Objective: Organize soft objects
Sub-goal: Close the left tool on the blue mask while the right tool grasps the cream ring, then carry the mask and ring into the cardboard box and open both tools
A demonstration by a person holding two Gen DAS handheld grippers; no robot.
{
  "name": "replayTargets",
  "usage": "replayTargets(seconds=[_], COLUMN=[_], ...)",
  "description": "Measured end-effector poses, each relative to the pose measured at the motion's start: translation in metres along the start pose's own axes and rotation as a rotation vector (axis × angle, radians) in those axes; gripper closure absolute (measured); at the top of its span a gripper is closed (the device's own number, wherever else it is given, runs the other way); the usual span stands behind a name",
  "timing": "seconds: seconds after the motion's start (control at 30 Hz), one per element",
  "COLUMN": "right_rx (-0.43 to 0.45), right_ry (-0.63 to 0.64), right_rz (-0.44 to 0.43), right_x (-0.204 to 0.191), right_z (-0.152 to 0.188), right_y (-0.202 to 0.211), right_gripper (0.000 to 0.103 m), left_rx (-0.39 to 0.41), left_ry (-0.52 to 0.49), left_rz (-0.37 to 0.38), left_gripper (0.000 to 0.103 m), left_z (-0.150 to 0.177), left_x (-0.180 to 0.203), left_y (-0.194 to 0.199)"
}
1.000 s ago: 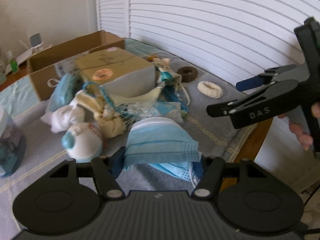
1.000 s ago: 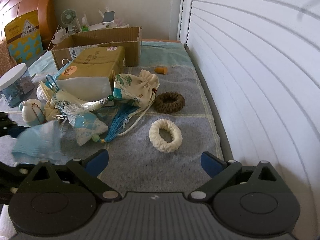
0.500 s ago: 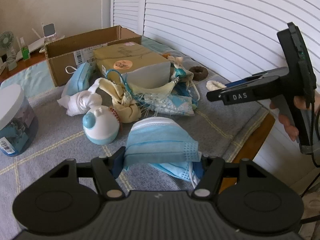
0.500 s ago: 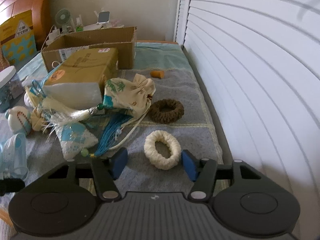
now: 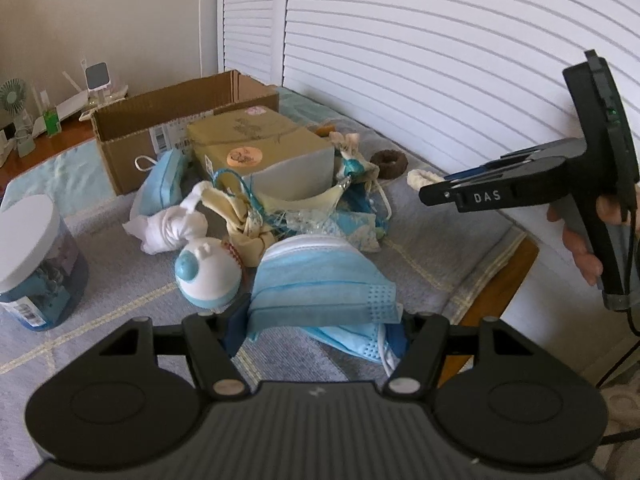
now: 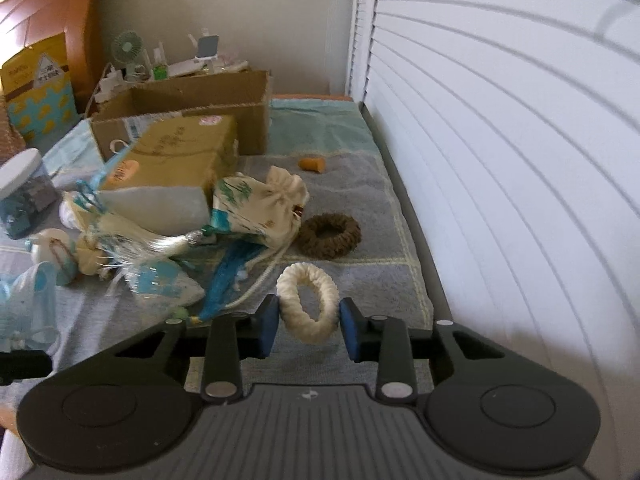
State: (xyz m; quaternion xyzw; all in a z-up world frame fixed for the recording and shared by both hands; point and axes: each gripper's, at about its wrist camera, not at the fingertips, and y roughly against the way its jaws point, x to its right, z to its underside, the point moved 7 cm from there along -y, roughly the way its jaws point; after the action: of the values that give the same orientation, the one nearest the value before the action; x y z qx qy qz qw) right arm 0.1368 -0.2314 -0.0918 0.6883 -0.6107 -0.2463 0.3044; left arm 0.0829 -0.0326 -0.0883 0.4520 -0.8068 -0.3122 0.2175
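My right gripper (image 6: 308, 330) has a cream knitted ring-shaped hair scrunchie (image 6: 307, 307) between its blue pads (image 6: 267, 330). The jaws have just been closing from wide to narrow, and the ring now looks squeezed into an upright oval between them, so I judge it gripped. It sits at the near part of the grey towel-covered table (image 6: 372, 272), just in front of a dark brown scrunchie (image 6: 329, 235) and beside a blue tassel (image 6: 224, 284).

I expect the cream ring to be very light, soft and springy; it deforms under the pads rather than resisting. Holding across its outer sides, as now, seems right, though it could twist or slip out if the grip is slack.

My left gripper (image 5: 320, 320) holds a pale blue pleated face mask (image 5: 320, 284) at medium width, the mask bunched between the pads with more mask material hanging below. It is thin, limp cloth, weightless and floppy.

Both grippers point downward at a slant towards the table. From the left view, a hand (image 5: 584, 240) holds the right gripper's handle from the side, near the white slatted shutters (image 5: 440, 60).
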Motion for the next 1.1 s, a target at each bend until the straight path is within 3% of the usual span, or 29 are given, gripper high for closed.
replayTargets(seconds=[0.57,0.87,1.1], right_rx=[0.101,0.111,0.106], right_ry=[0.074,0.115,0.127], right_rz=[-0.11,-0.134,-0.137], right_x=[-0.039,-0.059,-0.064], right_z=[-0.056,-0.082,-0.092], right_y=[0.037,0.024,0.014], right_gripper=[0.065,0.065,0.065], left_rx=[0.088,0.134,0.092], left_ry=[-0.084,-0.067,-0.056], left_rz=[-0.051,-0.16,-0.245], left_gripper=[0.037,0.037,0.037], left_z=[-0.065,-0.131,-0.169], left_x=[-0.03,-0.097,-0.153], left_y=[0.028,-0.012,-0.071])
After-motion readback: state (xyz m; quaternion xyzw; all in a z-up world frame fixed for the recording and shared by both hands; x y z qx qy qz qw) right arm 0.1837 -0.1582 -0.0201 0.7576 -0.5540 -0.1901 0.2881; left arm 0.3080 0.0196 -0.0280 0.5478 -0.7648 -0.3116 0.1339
